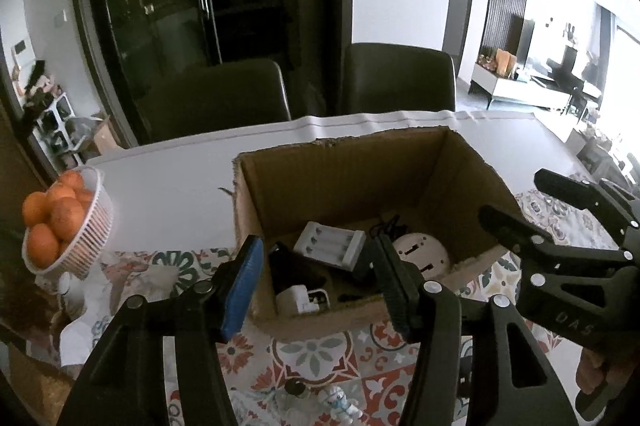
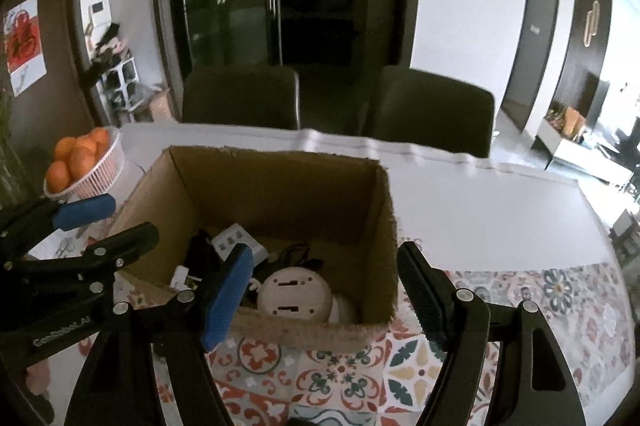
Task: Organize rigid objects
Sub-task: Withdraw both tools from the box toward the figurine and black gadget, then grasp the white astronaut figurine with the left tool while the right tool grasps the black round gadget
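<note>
An open cardboard box (image 1: 340, 178) (image 2: 280, 186) stands on the table. Inside lie a white battery charger (image 1: 330, 244) (image 2: 236, 240), a round white device (image 1: 420, 252) (image 2: 294, 292), a small white adapter (image 1: 302, 300), and black cables and parts (image 2: 296, 256). My left gripper (image 1: 316, 290) is open and empty, just in front of the box's near wall. My right gripper (image 2: 326, 292) is open and empty, at the box's near wall; it also shows at the right of the left wrist view (image 1: 524, 204). The left gripper shows at the left of the right wrist view (image 2: 110, 222).
A white basket of oranges (image 1: 64, 226) (image 2: 86, 162) stands at the table's left. A patterned mat (image 1: 320, 354) (image 2: 360, 374) covers the near table. A small white figurine (image 1: 340, 400) lies on the mat below my left gripper. Two dark chairs (image 1: 396, 78) stand behind the table.
</note>
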